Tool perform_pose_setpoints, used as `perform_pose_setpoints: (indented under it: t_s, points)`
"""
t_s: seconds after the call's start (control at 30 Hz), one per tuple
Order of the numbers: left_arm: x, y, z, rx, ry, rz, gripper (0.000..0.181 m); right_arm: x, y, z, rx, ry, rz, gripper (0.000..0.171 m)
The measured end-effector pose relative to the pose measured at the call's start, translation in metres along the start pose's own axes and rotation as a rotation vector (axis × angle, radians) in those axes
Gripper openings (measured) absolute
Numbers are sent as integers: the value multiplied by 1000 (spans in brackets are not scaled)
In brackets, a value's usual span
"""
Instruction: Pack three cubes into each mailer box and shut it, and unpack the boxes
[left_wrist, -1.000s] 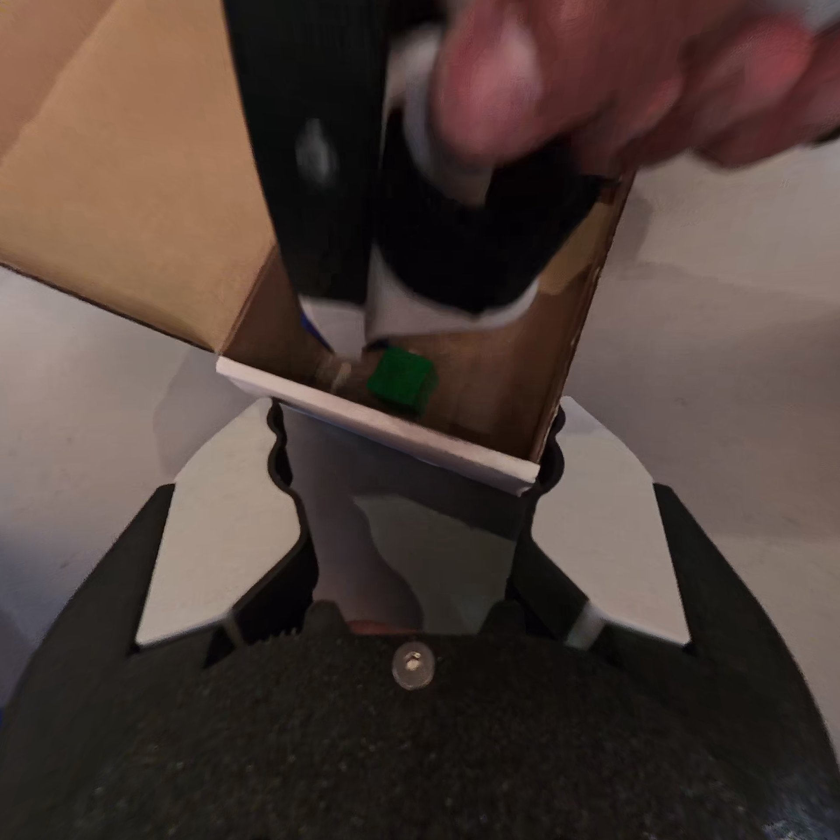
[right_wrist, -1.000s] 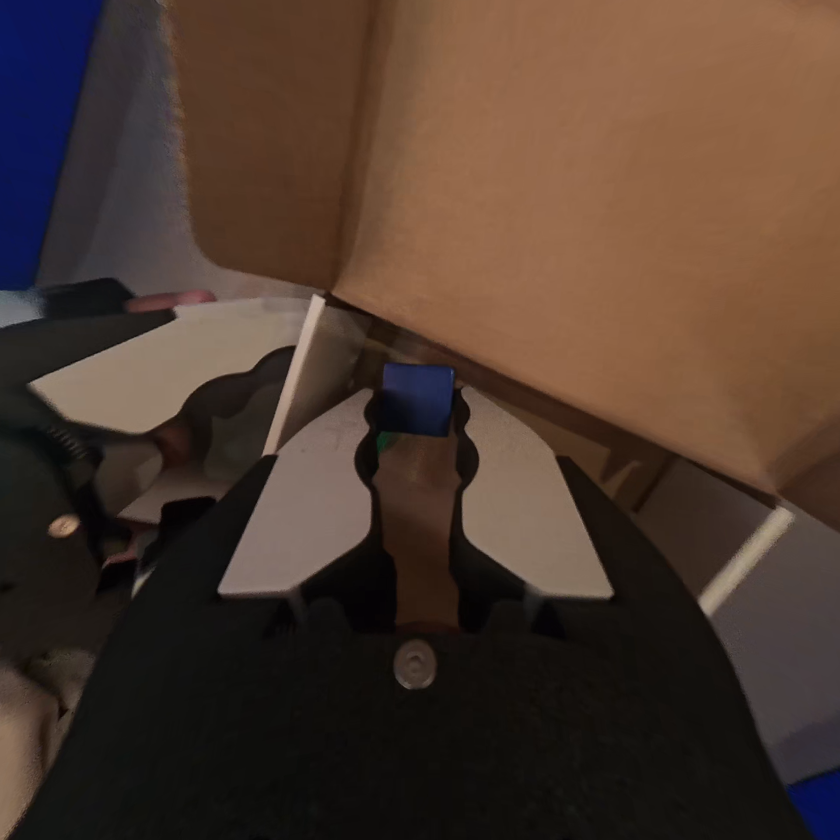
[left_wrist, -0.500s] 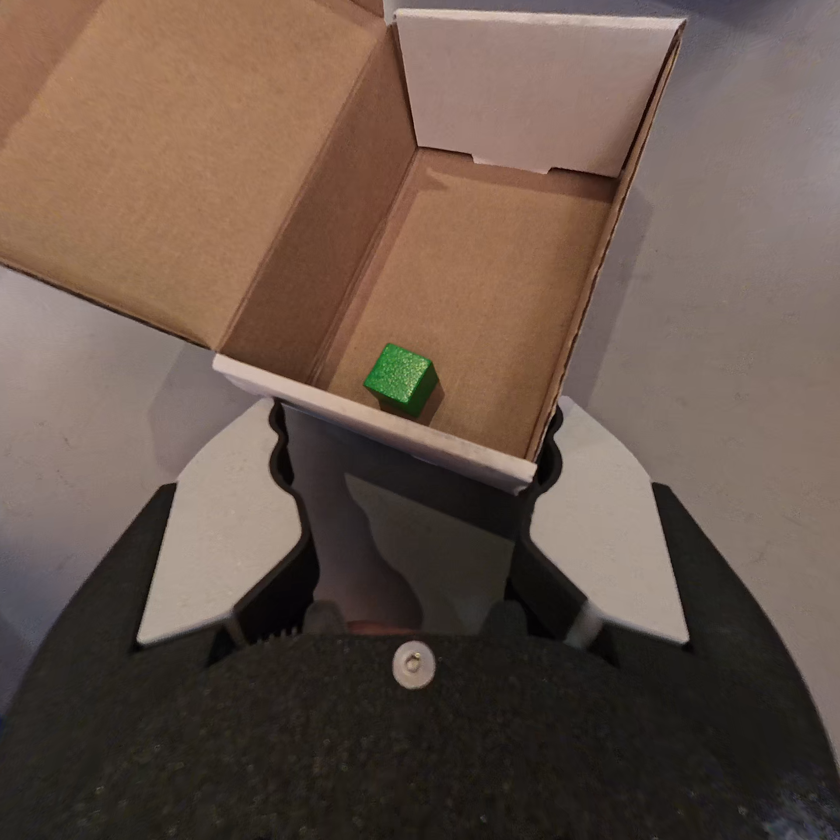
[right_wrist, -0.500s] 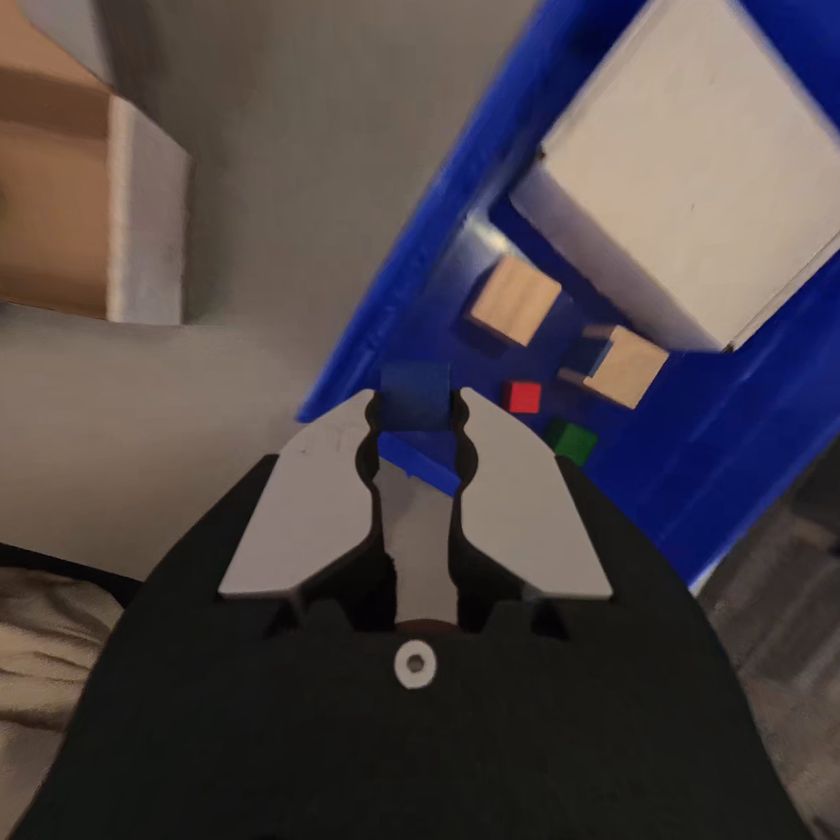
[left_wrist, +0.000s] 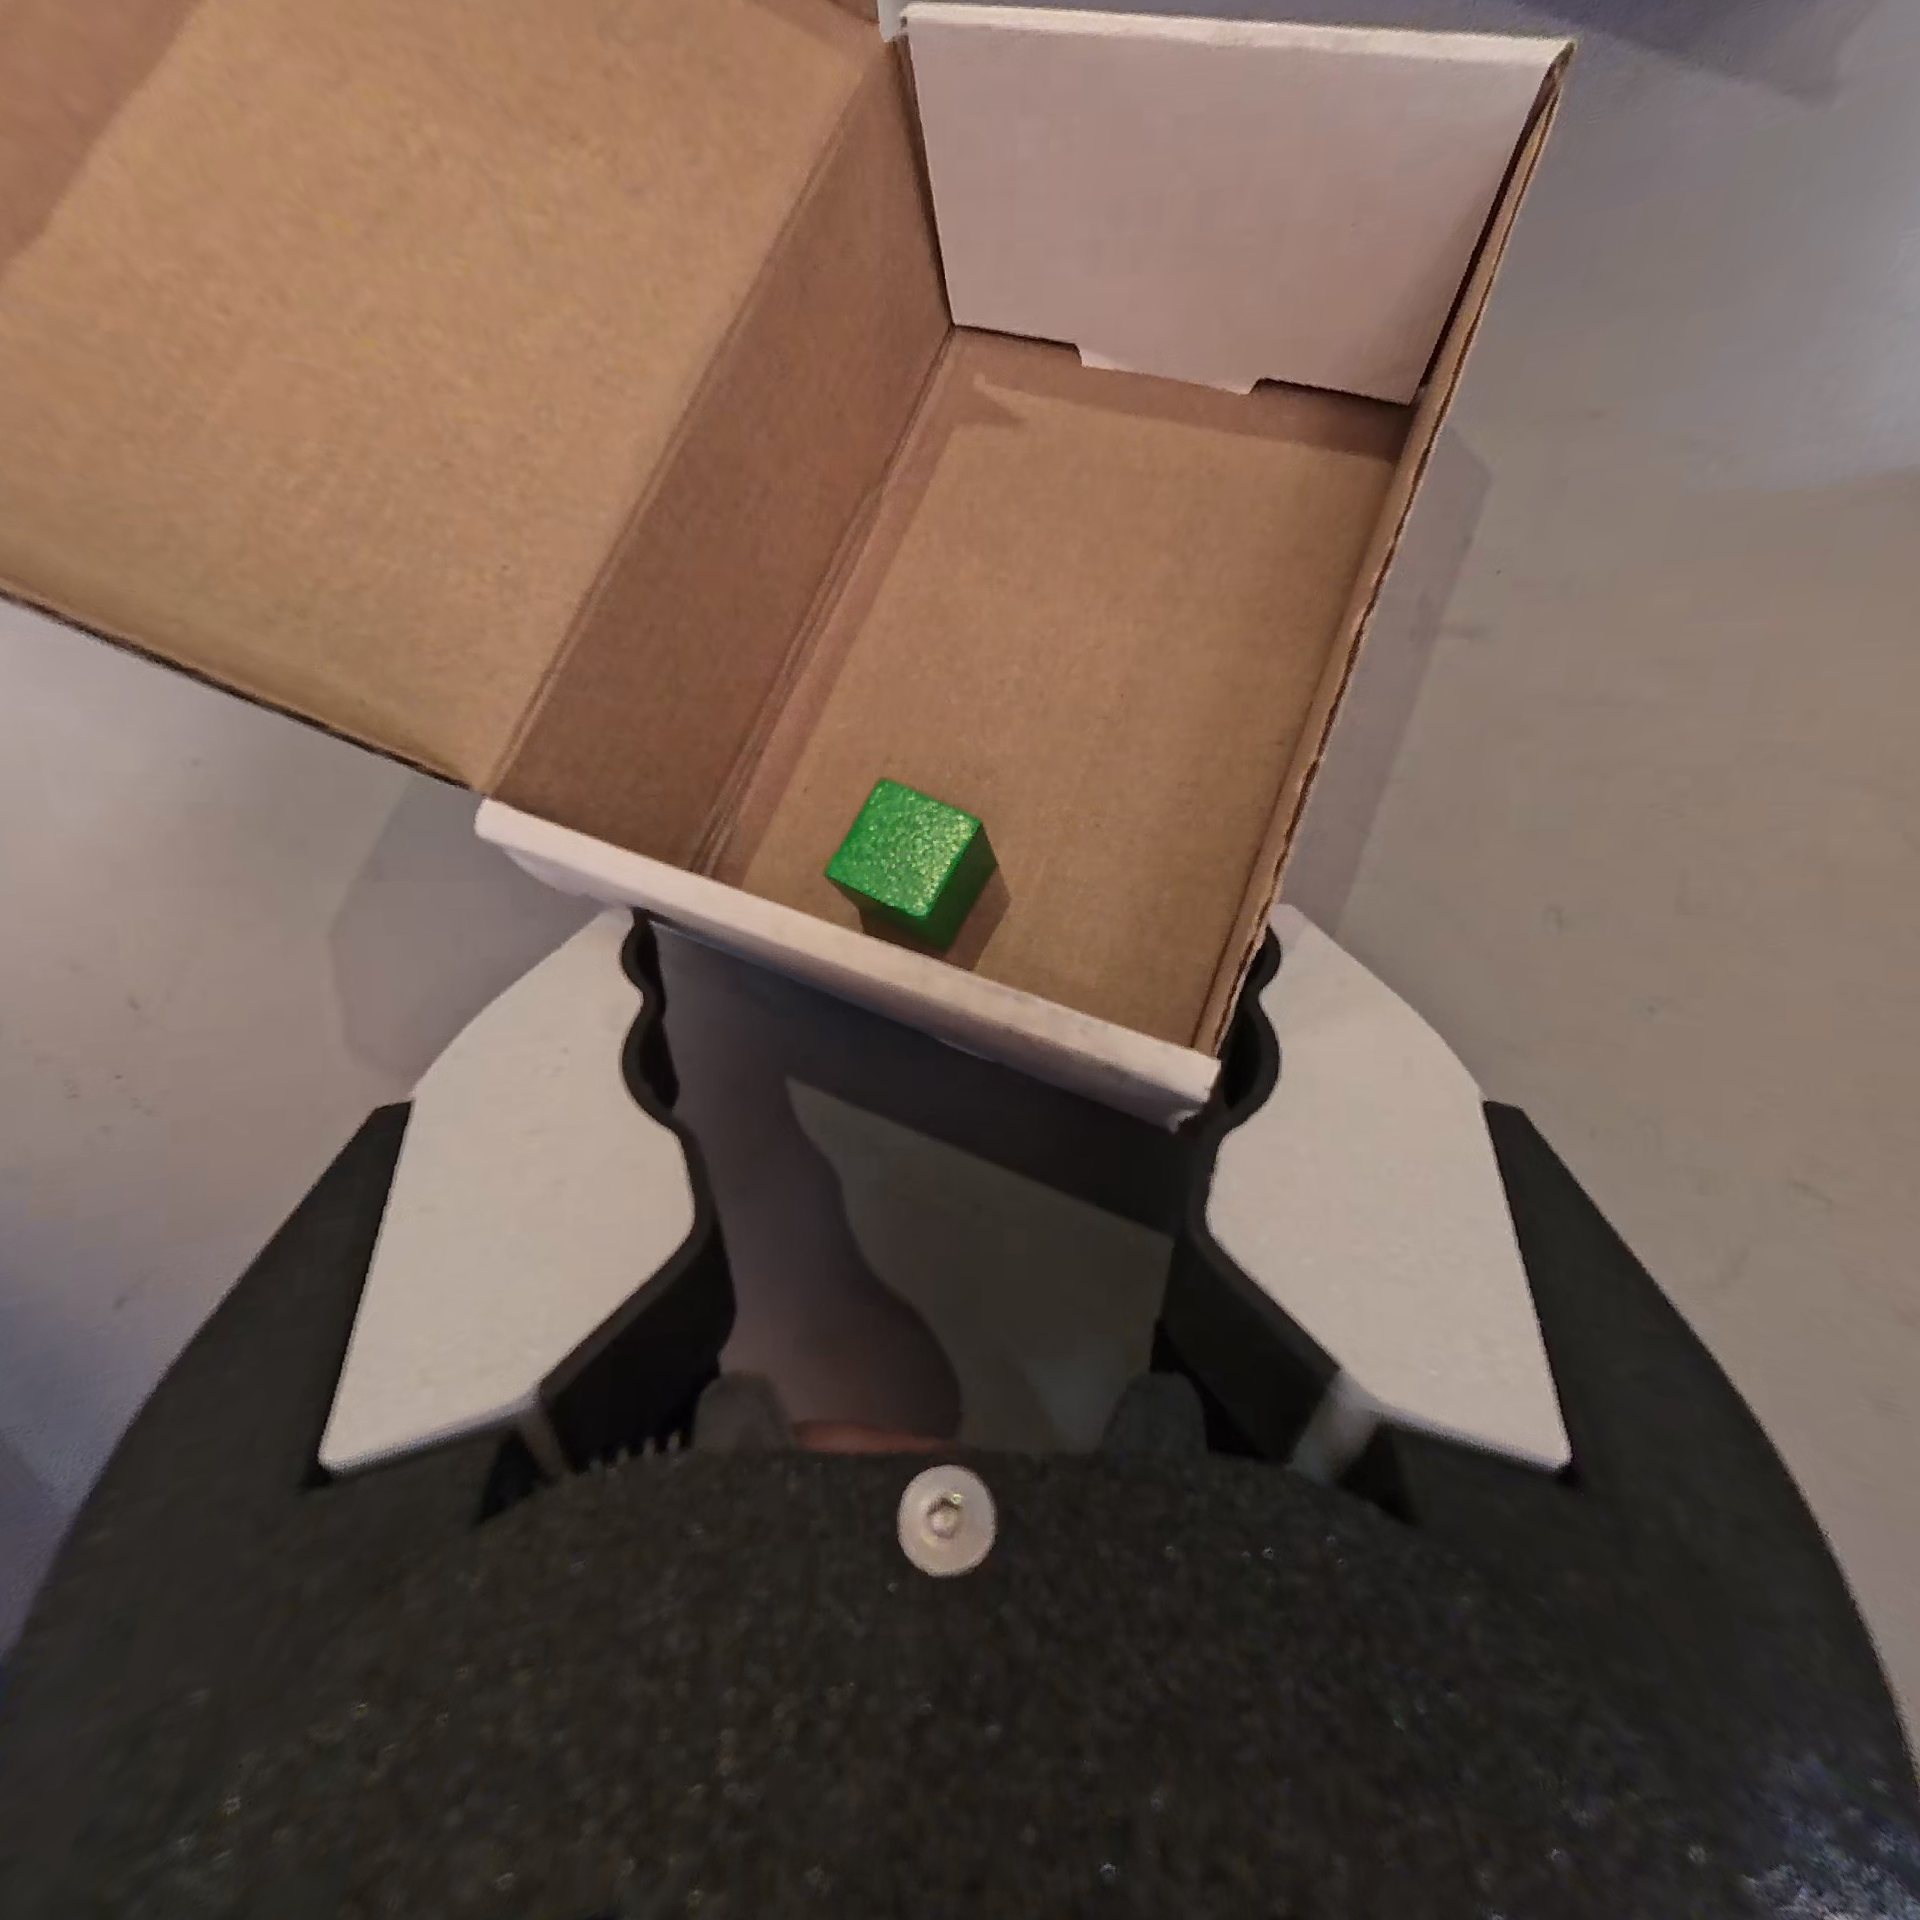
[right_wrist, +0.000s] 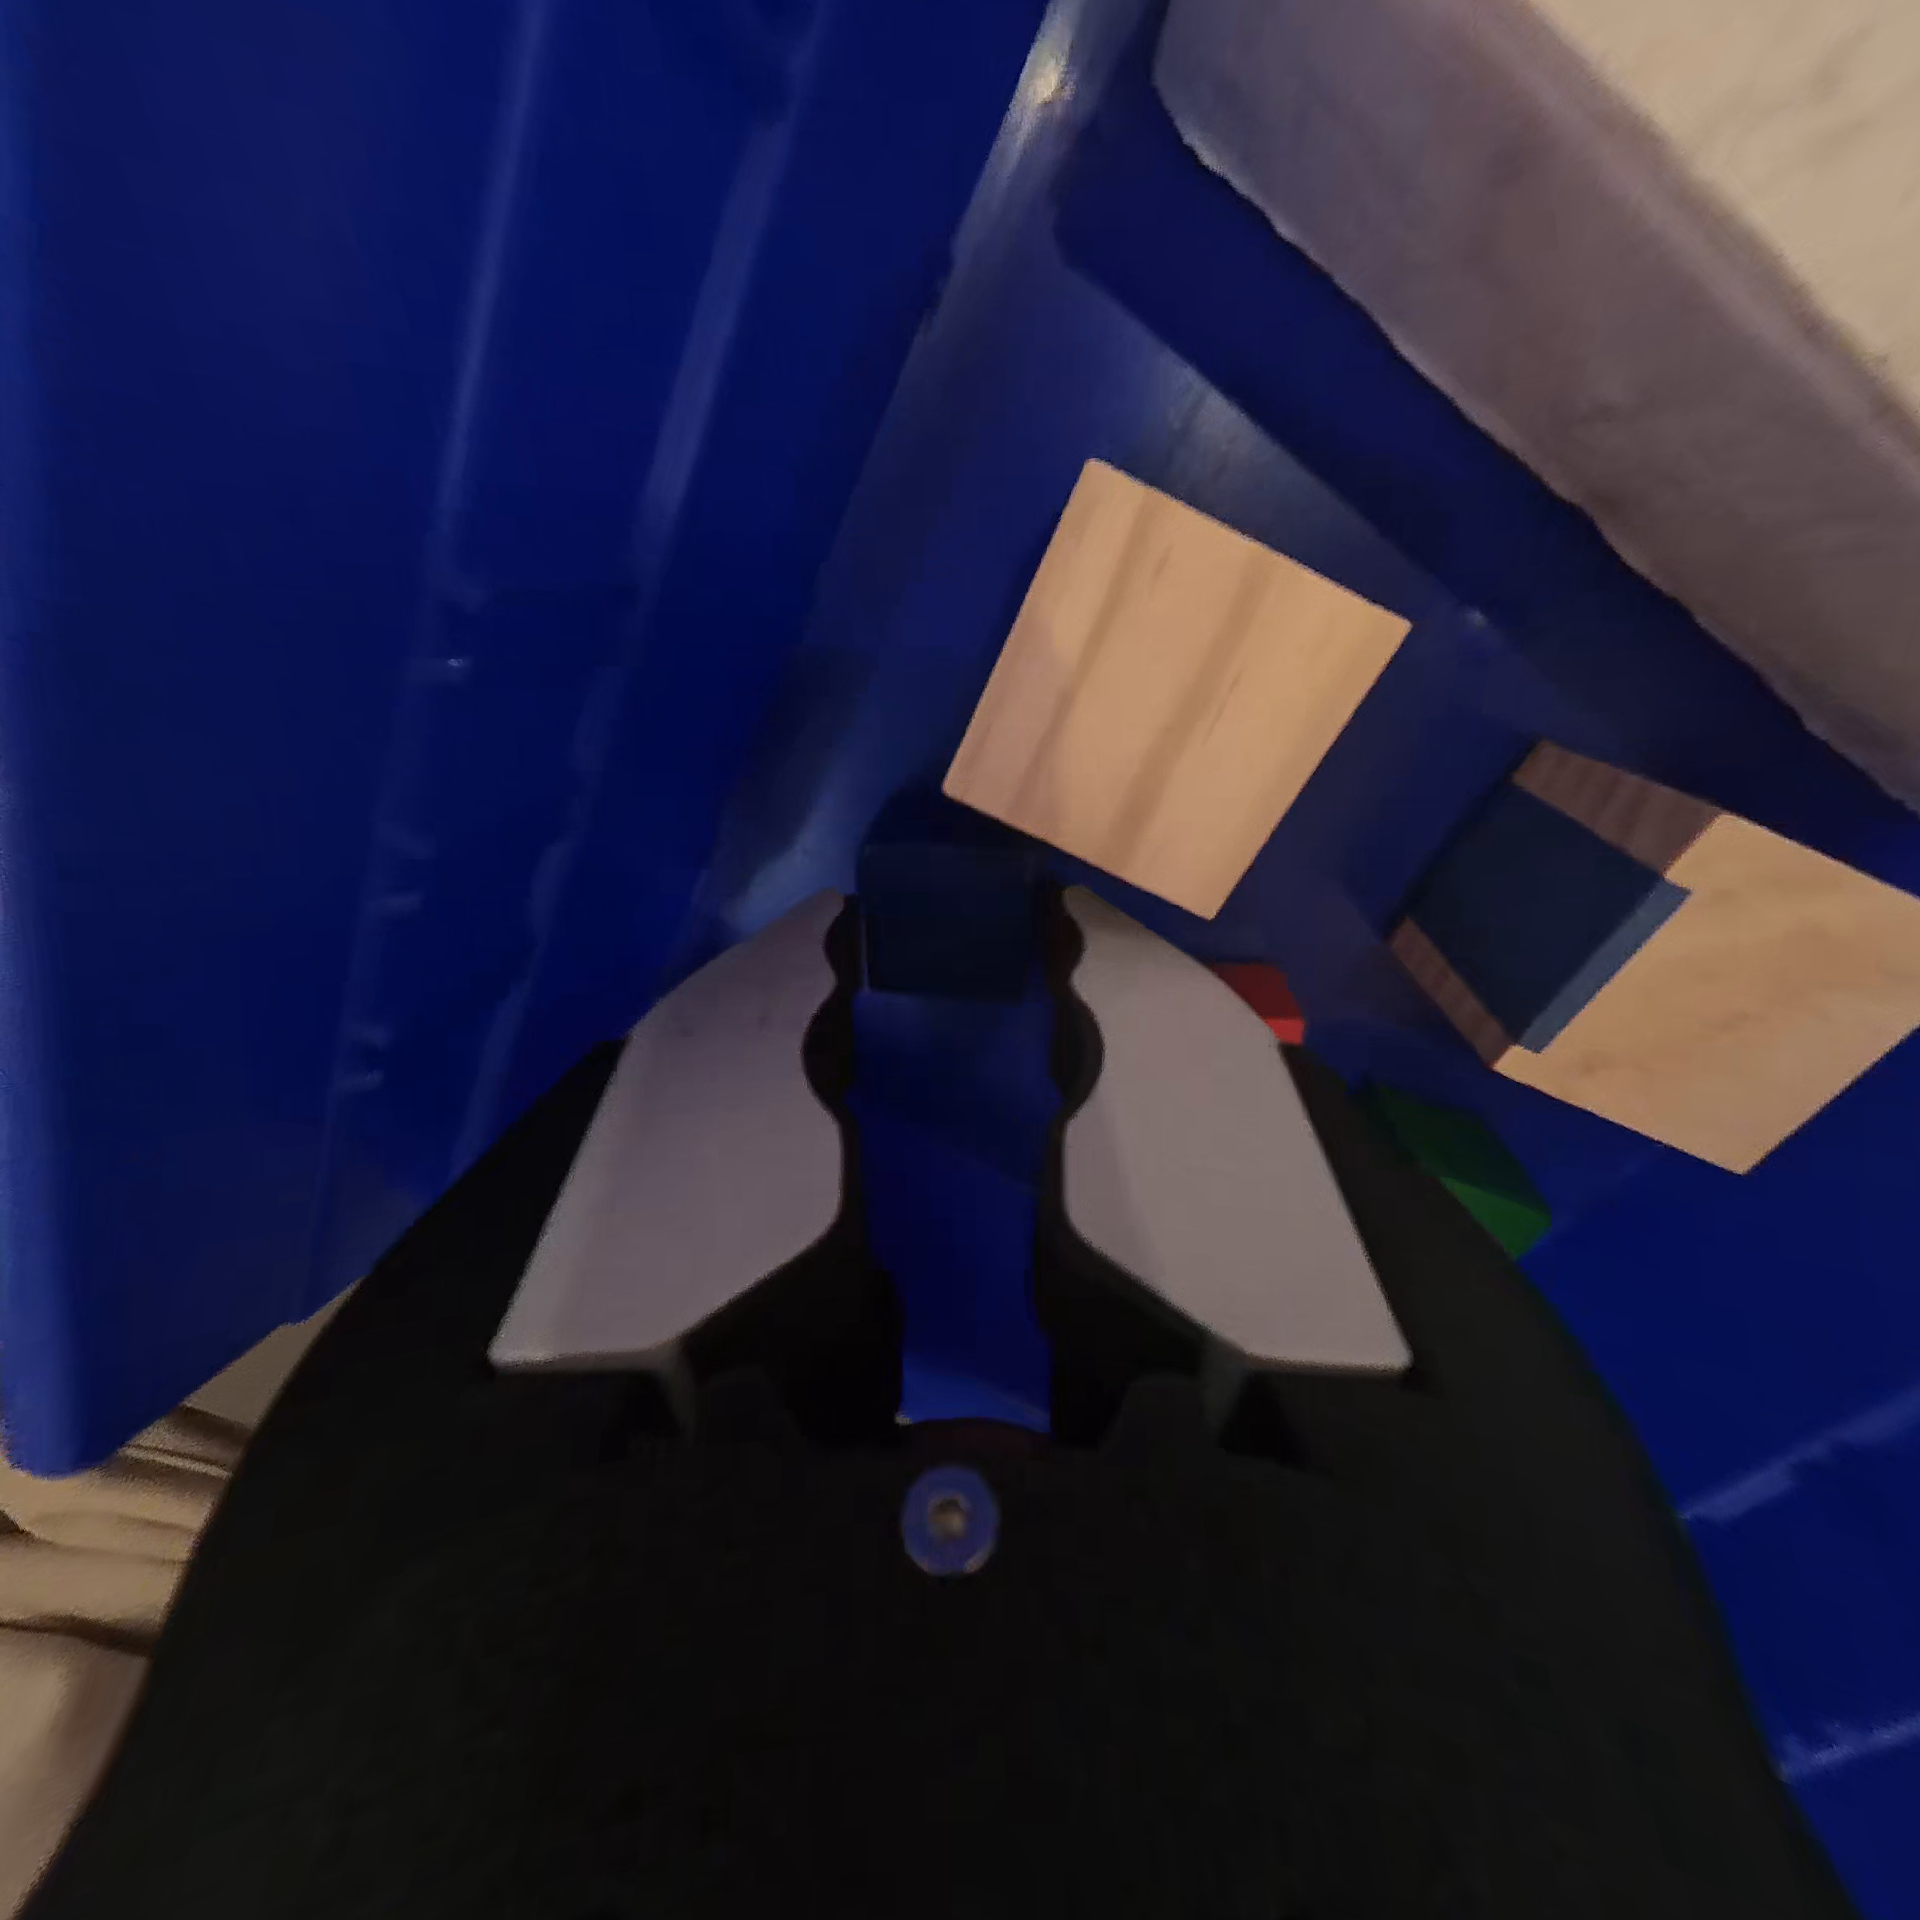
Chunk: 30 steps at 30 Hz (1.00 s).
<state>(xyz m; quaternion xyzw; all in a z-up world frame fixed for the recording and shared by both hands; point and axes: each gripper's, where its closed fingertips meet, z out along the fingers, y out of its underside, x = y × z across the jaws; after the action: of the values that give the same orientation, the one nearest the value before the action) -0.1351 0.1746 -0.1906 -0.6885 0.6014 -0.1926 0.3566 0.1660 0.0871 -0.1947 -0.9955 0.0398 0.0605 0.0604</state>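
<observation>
In the left wrist view an open mailer box (left_wrist: 862, 977), white outside and brown inside, stands on a grey table with its lid (left_wrist: 395, 343) folded back to the left. One green cube (left_wrist: 909, 862) lies inside near the front wall. My left gripper (left_wrist: 940, 956) has its jaws set wide on either side of the box's near end and presses on it. In the right wrist view my right gripper (right_wrist: 951, 914) is shut on a blue cube (right_wrist: 945, 920) and holds it inside a blue bin (right_wrist: 416, 520).
In the bin lie two wooden cubes (right_wrist: 1174, 686) (right_wrist: 1714, 997), a blue cube (right_wrist: 1527, 925) leaning on one of them, a red cube (right_wrist: 1262, 1003) and a green cube (right_wrist: 1465, 1164). A closed white box (right_wrist: 1558, 260) fills the bin's upper right. Bare grey table (left_wrist: 1662, 727) surrounds the mailer box. There is about 30 centimeters between the tips of the two grippers.
My right gripper has carried the blue cube out of the mailer box, across the table and down into the blue bin. My left gripper and the box have stayed put.
</observation>
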Motion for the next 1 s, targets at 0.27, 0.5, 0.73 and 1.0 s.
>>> perform_pose_setpoints:
  t_s: [0.27, 0.5, 0.73, 1.0]
  points:
    - [0, 0, 0, -1, 1, -1, 104, -50, -21, -111, 306, 71, -128, 45]
    - [0, 0, 0, -1, 2, -2, 104, -247, -57, -111, 572, -280, -711, 42]
    - [0, 0, 0, -1, 1, -1, 103, -305, -54, -14, 282, -368, -1099, 46]
    - [0, 1, 0, -3, 0, -7, 101, -311, -61, 26, 95, -390, -1155, 57]
